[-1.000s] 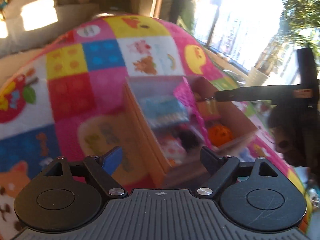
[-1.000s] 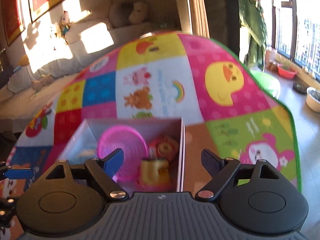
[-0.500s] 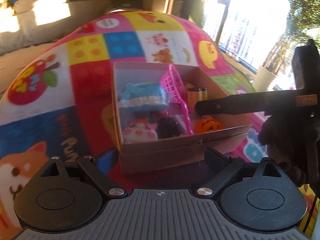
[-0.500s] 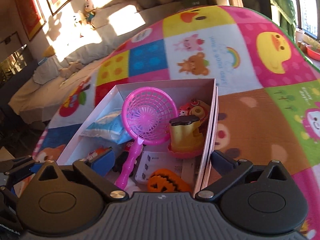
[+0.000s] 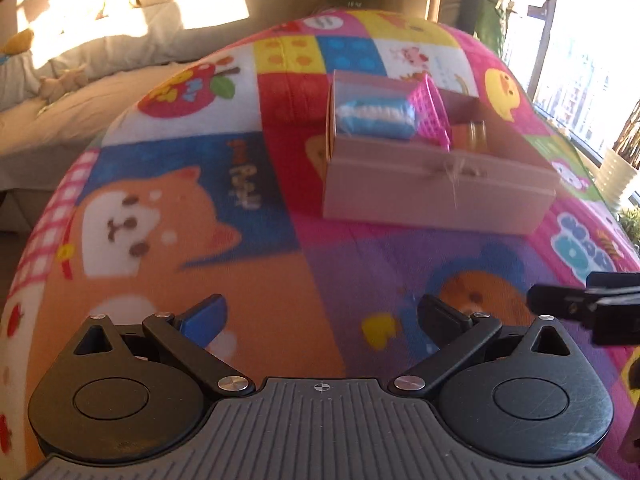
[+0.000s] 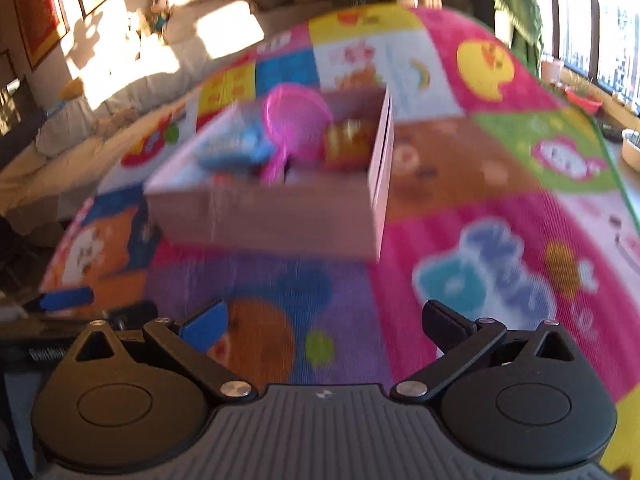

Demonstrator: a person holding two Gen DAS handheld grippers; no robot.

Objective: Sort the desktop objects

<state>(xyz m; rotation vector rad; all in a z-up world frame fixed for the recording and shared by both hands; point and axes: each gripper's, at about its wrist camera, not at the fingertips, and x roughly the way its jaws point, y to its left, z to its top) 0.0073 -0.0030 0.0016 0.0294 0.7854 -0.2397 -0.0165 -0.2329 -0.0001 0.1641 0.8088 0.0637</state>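
A brown box (image 5: 432, 196) sits on a bright play mat (image 5: 192, 208) with cartoon animals on it. The left gripper (image 5: 320, 318) is spread wide and holds nothing. It hangs over the mat, well back from the box. The right gripper (image 6: 324, 322) is spread wide too, with nothing in it, and is also well back from the box. Inside the box there is a blue and white pack (image 5: 376, 118) on the left. A pink net scoop (image 5: 430, 110) leans up just beside it. An orange and yellow toy (image 5: 470, 136) is on the right side. The right view is blurry, so small things in the box are hard to tell. A sofa (image 5: 120, 52) stands past the mat in the sun.
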